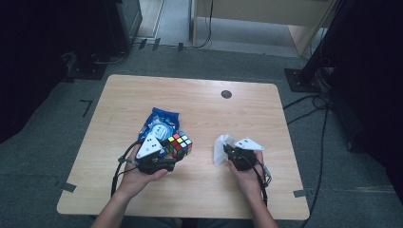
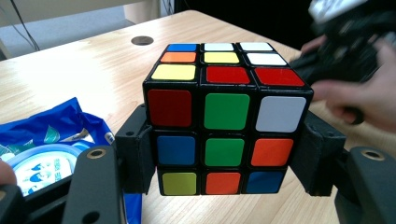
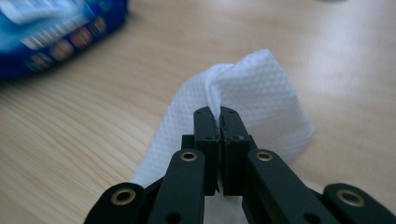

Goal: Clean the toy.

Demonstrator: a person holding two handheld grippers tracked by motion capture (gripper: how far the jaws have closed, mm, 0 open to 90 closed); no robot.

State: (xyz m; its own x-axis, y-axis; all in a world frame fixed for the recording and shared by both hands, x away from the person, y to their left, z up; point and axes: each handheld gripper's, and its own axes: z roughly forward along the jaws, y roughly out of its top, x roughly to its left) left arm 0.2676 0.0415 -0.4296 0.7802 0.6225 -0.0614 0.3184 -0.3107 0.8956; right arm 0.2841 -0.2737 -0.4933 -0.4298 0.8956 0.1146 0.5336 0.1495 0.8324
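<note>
The cube between the left gripper's matt black plastic jaws has glossy coloured stickers. Clamped in the right gripper is a white wipe with a dimpled weave. Beyond lies a shiny blue foil packet; the counter is smooth pale wood.

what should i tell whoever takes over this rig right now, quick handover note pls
Left gripper: shut on the puzzle cube, jaws pressing its two sides, cube upright, scrambled.
Right gripper: shut on a fold of the white wipe.
Blue wipe packet lies on the table just behind the cube.
Done: cube gripped, one wipe pinched, apparently out of the packet.
Left, probably: bring the wipe across to the cube and wipe its faces; wipe and cube are apart for now.
</note>
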